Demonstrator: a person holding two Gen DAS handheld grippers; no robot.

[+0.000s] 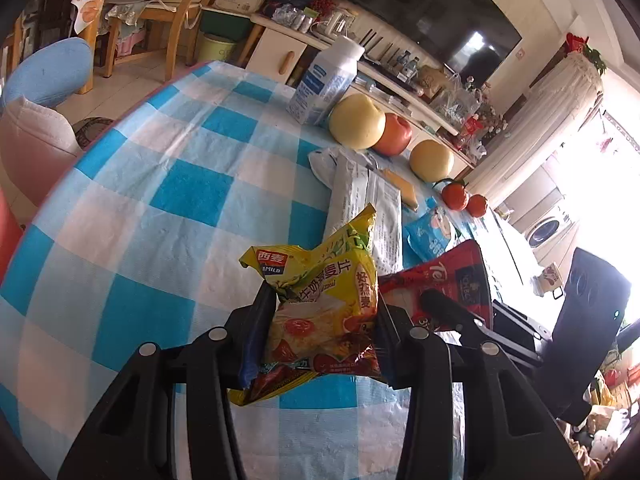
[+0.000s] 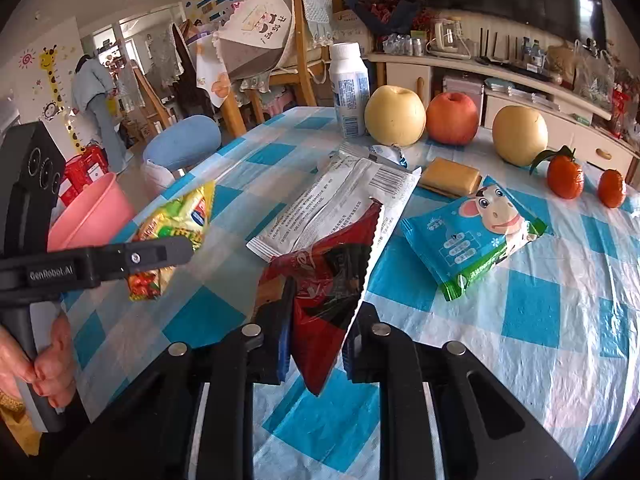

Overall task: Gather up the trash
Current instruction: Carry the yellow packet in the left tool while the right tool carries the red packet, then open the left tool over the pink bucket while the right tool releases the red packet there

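Trash first: yellow oatmeal wrapper (image 1: 328,300) is pinched tight in the left gripper (image 1: 326,320), both fingers pressed on its crumpled sides, and it's lifted off the checkered tablecloth (image 1: 160,200). Same deal on the other side, the right gripper (image 2: 320,320) is clamped on a red snack wrapper (image 2: 324,280) with a zigzag torn edge, also held up above the cloth. From the right wrist view you can see the left gripper off to the side with the yellow wrapper, close to a pink bin (image 2: 90,216) sitting past the table edge.

Just behind the red wrapper a long white wrapper (image 2: 332,204) lies flat on the table, barcode end up. Beside it sits a blue cow-print packet (image 2: 476,232), and a small tan block (image 2: 450,178) behind that. Farther back there's a row: white milk bottle (image 2: 350,88), yellow pear (image 2: 394,116), red apple (image 2: 452,118), another pear (image 2: 520,134), then two tangerines (image 2: 564,178) near the far edge.
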